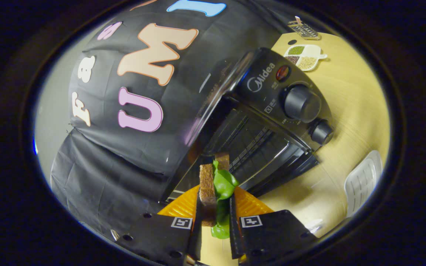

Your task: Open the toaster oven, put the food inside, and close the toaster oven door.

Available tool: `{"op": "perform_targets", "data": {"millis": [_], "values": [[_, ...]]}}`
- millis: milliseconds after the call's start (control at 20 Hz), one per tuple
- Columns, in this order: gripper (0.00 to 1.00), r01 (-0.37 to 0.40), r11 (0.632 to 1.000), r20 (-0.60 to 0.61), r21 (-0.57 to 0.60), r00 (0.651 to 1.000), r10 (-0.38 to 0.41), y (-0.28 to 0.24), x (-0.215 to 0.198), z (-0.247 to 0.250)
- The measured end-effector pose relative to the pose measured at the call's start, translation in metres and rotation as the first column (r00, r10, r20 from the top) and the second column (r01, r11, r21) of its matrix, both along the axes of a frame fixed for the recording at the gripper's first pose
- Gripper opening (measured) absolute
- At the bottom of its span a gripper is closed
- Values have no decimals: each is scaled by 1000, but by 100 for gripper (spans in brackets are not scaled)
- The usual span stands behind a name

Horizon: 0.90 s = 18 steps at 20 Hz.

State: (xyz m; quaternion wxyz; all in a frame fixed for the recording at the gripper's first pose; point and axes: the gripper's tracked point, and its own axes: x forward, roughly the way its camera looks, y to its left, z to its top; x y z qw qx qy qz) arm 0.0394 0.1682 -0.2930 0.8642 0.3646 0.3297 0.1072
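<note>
Brown toast-and-green-lettuce sandwich (215,184) | clamped between both fingers of gripper (215,207) | just ahead: open black toaster oven (272,111) on wooden table (350,111)

toaster oven (272,111): glossy metal | table (350,111): smooth wood | wall (124,155): matt cloth

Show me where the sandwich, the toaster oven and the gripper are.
sandwich (208,188): gripper view, on its brown bread slice.
toaster oven (261,85): gripper view, on its dark control panel.
gripper (215,207): gripper view, midway between fingertips, shut on the sandwich.
</note>
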Motion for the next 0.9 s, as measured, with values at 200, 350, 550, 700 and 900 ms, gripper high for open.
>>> {"op": "perform_targets", "data": {"millis": [200,350,550,700,900], "values": [[33,39,999,4,-3,999,-39,5,23,-10],[33,69,998,-13,-10,998,-69,12,35,-21],[33,96,992,37,-78,995,-93,15,50,-26],[33,102,984,62,-147,994,-94,12,55,-34],[53,130,967,70,-221,991,-117,1,56,-37]]}}
